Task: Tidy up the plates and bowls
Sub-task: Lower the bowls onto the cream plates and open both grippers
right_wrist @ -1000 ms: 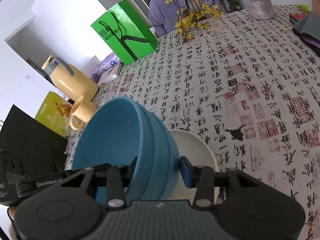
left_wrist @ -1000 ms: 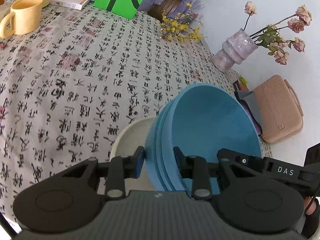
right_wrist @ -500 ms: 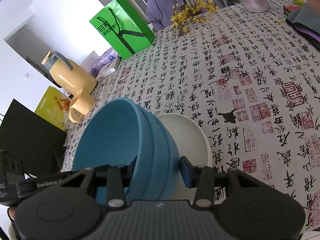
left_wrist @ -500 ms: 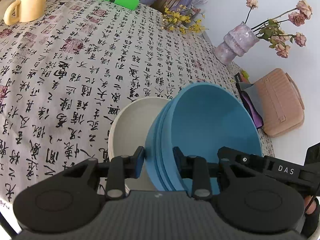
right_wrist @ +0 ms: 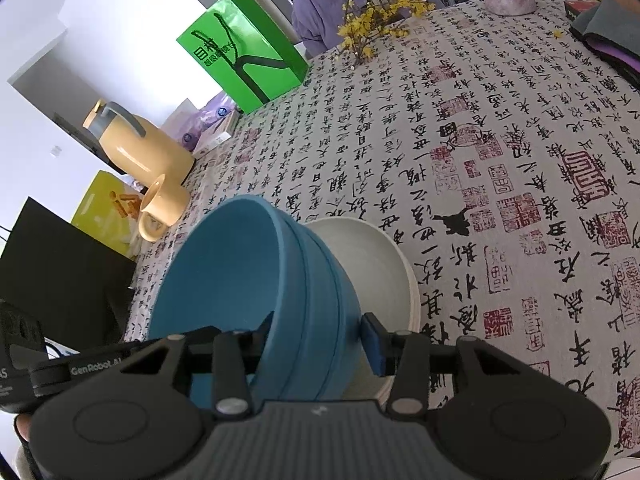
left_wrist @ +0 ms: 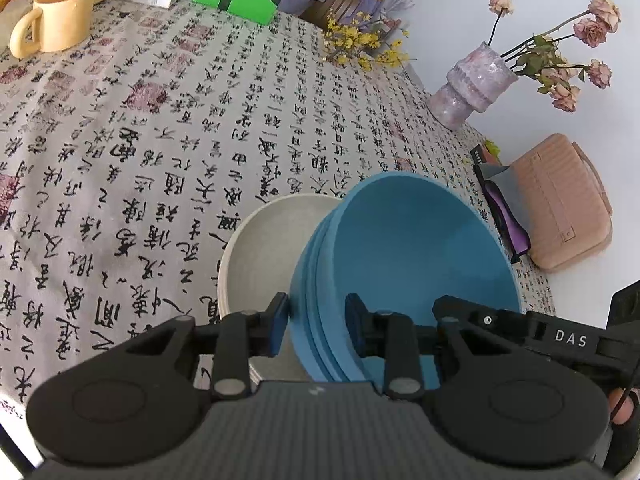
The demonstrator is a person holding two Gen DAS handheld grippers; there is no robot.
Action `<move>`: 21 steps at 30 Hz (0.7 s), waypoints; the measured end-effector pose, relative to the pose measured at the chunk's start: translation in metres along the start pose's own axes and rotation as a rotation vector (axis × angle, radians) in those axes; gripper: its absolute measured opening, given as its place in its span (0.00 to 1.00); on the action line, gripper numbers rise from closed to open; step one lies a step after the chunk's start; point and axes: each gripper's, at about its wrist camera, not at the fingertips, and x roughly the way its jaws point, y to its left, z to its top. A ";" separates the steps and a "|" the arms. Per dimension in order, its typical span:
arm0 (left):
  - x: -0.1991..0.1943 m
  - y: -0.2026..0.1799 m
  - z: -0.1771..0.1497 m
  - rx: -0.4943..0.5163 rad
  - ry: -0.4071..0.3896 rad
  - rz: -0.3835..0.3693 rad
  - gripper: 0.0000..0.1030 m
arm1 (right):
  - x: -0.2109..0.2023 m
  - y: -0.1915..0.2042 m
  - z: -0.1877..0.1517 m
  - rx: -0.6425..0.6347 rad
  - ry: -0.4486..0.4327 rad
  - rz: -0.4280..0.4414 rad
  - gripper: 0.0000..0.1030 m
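The stack of nested matte blue bowls (left_wrist: 404,264) sits tilted in the shallow off-white round dish (left_wrist: 256,256), which lies on the table under the calligraphy-printed tablecloth (left_wrist: 160,132); the step in hand appears to be setting the blue stack down into that dish and letting go. The left gripper (left_wrist: 316,322) straddles the near wall of the stack, one blue pad outside and one inside, clamped on the rim. The right gripper (right_wrist: 320,336) straddles the opposite wall, but its jaws are opening: the outer pad (right_wrist: 374,344) already stands clear of the bowl's side, so the stack is between its fingers without being pressed. To do this well, the blue bowls should probably be levelled and centred in the dish before the left side lets go, since the tilt suggests they rest on one edge and could rock or slide. The right fingers should draw straight back along the wall so the inner one does not hook the rim. The left should then release gently, without dragging the dish across the cloth.
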 end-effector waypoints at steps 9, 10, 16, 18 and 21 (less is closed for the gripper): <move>-0.012 -0.009 -0.004 0.076 -0.057 0.031 0.49 | -0.006 0.003 -0.001 -0.054 -0.041 -0.034 0.56; -0.014 -0.010 -0.006 0.090 -0.069 0.043 0.54 | -0.008 0.004 -0.001 -0.065 -0.046 -0.038 0.59; -0.029 -0.016 -0.021 0.197 -0.157 0.126 0.76 | -0.026 0.014 -0.010 -0.142 -0.085 -0.069 0.68; -0.036 -0.018 -0.027 0.221 -0.174 0.128 0.79 | -0.034 0.016 -0.016 -0.158 -0.106 -0.084 0.71; -0.048 -0.018 -0.038 0.255 -0.224 0.146 0.86 | -0.046 0.021 -0.026 -0.204 -0.145 -0.118 0.76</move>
